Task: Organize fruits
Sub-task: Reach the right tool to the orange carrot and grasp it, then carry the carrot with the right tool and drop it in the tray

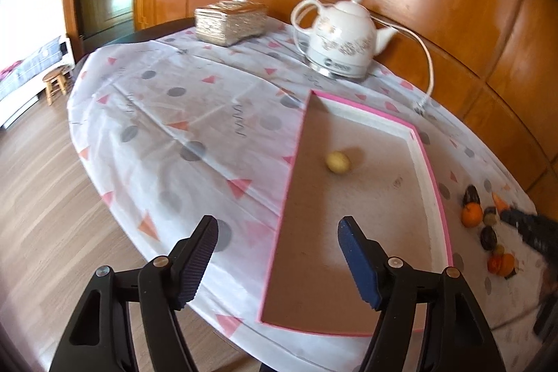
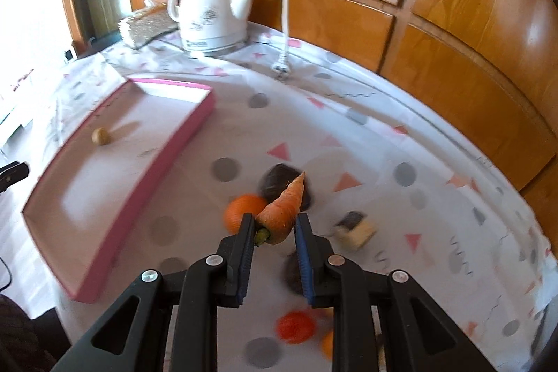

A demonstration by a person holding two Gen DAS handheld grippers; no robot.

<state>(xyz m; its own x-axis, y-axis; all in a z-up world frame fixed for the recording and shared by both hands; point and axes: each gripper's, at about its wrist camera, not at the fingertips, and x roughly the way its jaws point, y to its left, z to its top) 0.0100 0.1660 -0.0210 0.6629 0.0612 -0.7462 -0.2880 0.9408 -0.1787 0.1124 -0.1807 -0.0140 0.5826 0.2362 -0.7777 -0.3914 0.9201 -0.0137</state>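
Note:
A pink-rimmed shallow tray (image 1: 432,169) lies on the table with one small yellowish fruit (image 1: 337,162) in it; the tray (image 2: 167,159) and the fruit (image 2: 100,136) also show in the right wrist view. My left gripper (image 1: 277,241) is open and empty over the tray's near end. My right gripper (image 2: 273,229) is shut on an orange carrot (image 2: 283,210), tip pointing up, held above a cluster of fruits. An orange (image 2: 242,210), a dark fruit (image 2: 275,178), a red fruit (image 2: 295,326) and a pale cut piece (image 2: 359,230) lie below. The cluster (image 1: 472,215) shows at the left view's right edge.
A white ceramic kettle (image 1: 343,37) with its cord and plug (image 2: 280,67) stands at the table's back. A gold tissue box (image 1: 228,20) is beside it. Wooden wall panels close the back and right. The table edge drops to a wood floor on the left.

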